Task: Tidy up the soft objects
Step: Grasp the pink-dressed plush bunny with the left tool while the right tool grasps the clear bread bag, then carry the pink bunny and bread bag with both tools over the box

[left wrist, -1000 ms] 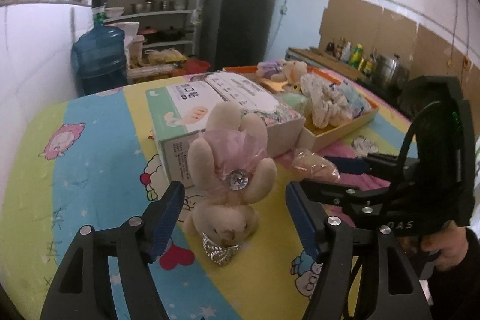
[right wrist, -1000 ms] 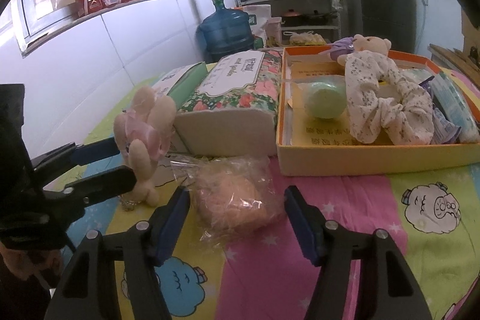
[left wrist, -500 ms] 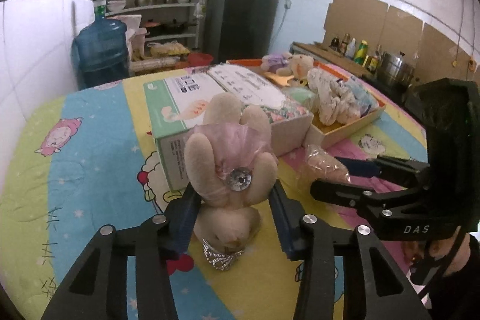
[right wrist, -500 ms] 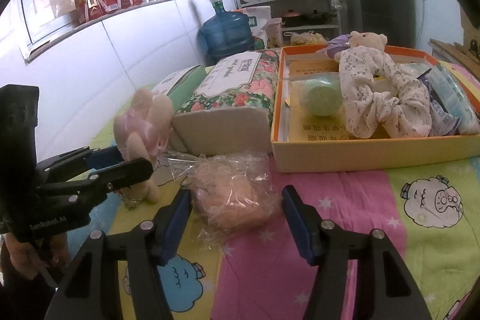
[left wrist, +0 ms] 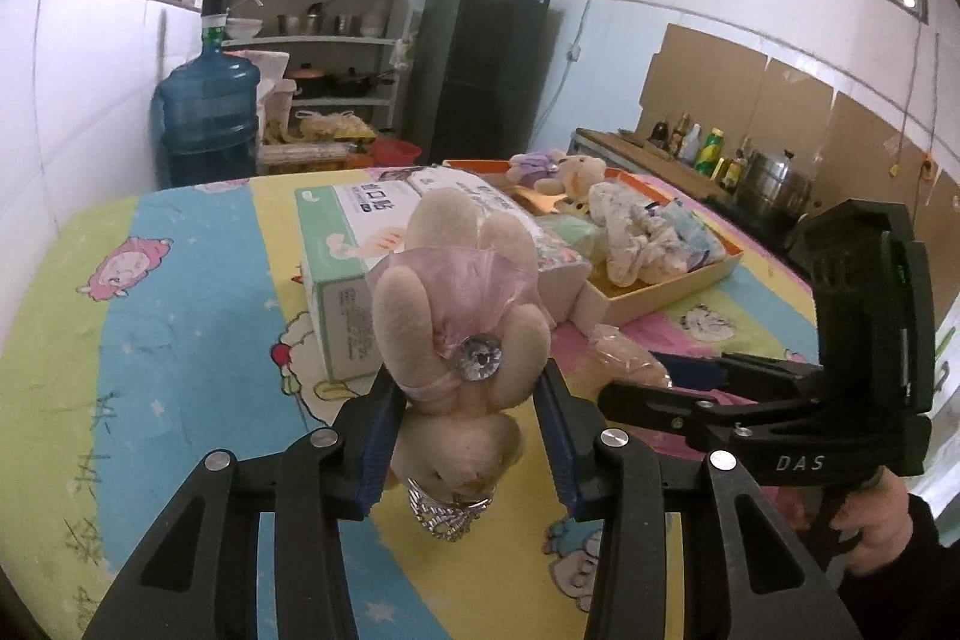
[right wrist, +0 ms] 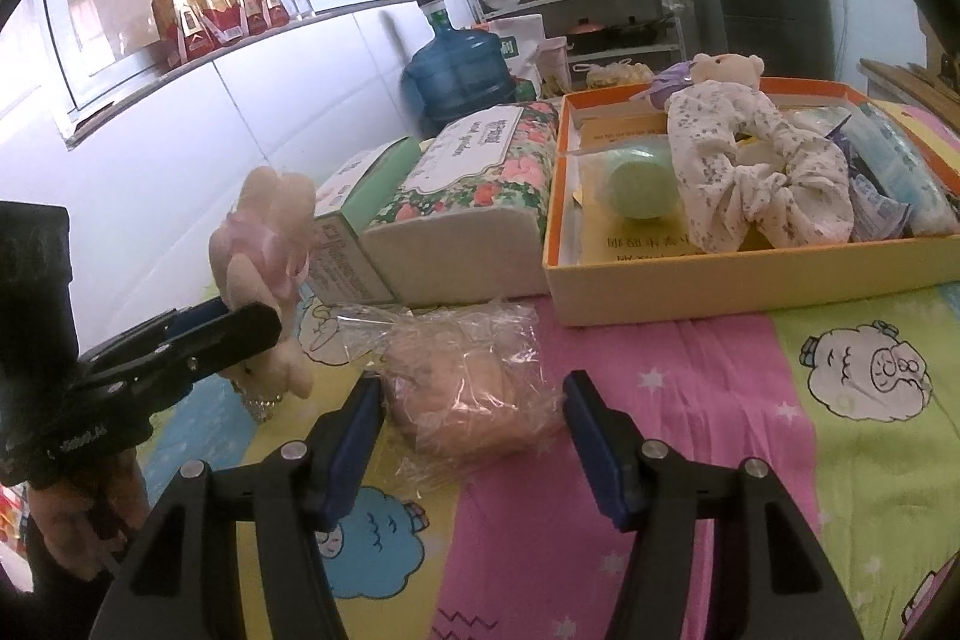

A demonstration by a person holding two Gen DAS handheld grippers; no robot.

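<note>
plush bunny [left wrist: 459,340] pinched between left gripper [left wrist: 471,436] pads, seemingly

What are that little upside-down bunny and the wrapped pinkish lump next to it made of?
The bunny looks like cream plush fabric, fuzzy and matte, with a sheer pink gauzy skirt and a faceted, shiny gem that is probably plastic. The lump sits in thin clear plastic film, going by its crinkles and glare; what is inside looks soft and peach-coloured, perhaps foam or sponge, though the wrap hides its surface.
</note>
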